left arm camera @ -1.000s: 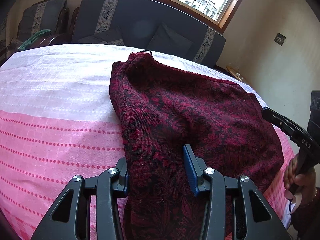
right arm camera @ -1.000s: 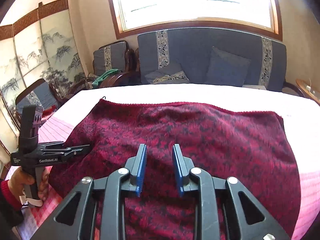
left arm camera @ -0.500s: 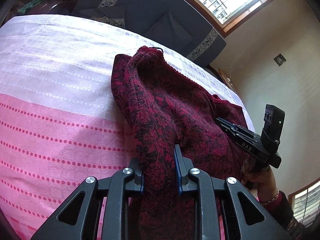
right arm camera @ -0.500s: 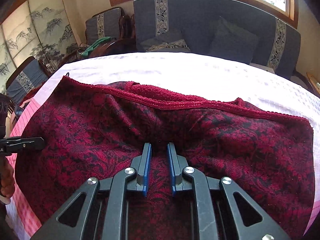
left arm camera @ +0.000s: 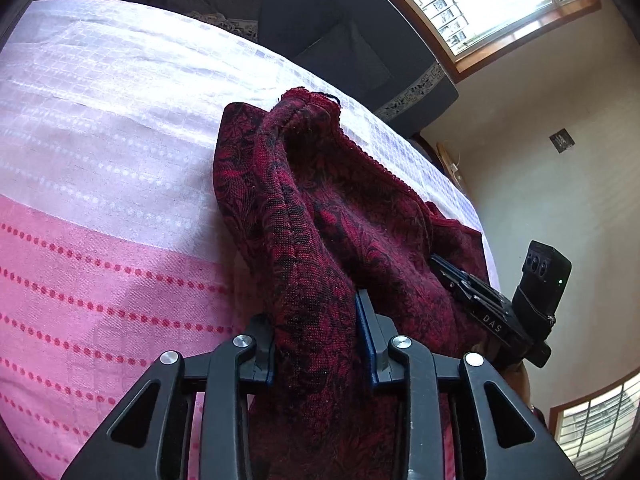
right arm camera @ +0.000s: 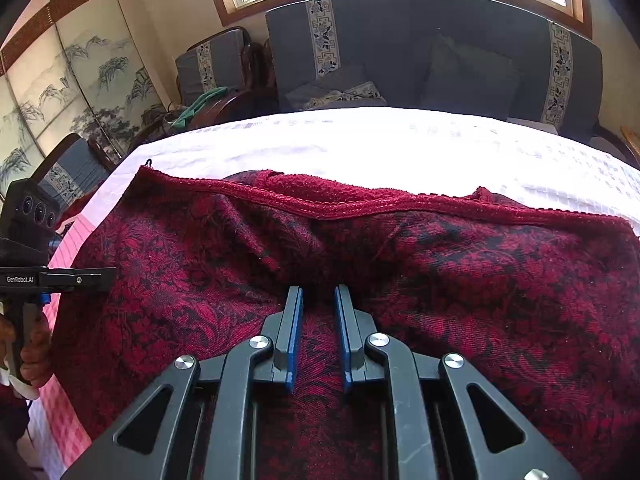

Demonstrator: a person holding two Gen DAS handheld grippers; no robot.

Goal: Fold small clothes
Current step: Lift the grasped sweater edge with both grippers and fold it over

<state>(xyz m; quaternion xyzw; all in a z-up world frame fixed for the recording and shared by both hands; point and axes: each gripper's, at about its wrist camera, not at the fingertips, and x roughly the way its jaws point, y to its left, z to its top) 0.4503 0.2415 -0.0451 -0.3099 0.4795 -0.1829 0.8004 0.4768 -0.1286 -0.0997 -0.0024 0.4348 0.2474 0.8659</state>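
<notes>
A dark red patterned knit garment (left arm camera: 360,232) lies on the pink and white tablecloth (left arm camera: 100,200). My left gripper (left arm camera: 316,340) is shut on its near edge and holds that edge lifted, so the cloth rises in a ridge between the fingers. In the right wrist view the garment (right arm camera: 460,280) fills the lower frame, its hem bunched along the far side. My right gripper (right arm camera: 318,332) is shut on a fold of the near edge. The right gripper also shows in the left wrist view (left arm camera: 472,292), and the left gripper shows at the right wrist view's left edge (right arm camera: 56,278).
The cloth-covered table (right arm camera: 380,140) extends beyond the garment. A dark blue sofa (right arm camera: 420,52) with cushions stands behind it under a window. Armchairs (right arm camera: 212,68) and a painted folding screen (right arm camera: 72,84) stand to the left.
Both grippers closed on the garment's near edge and lifted it. The cloth has bunched toward the far side, and both cameras have tilted and moved forward.
</notes>
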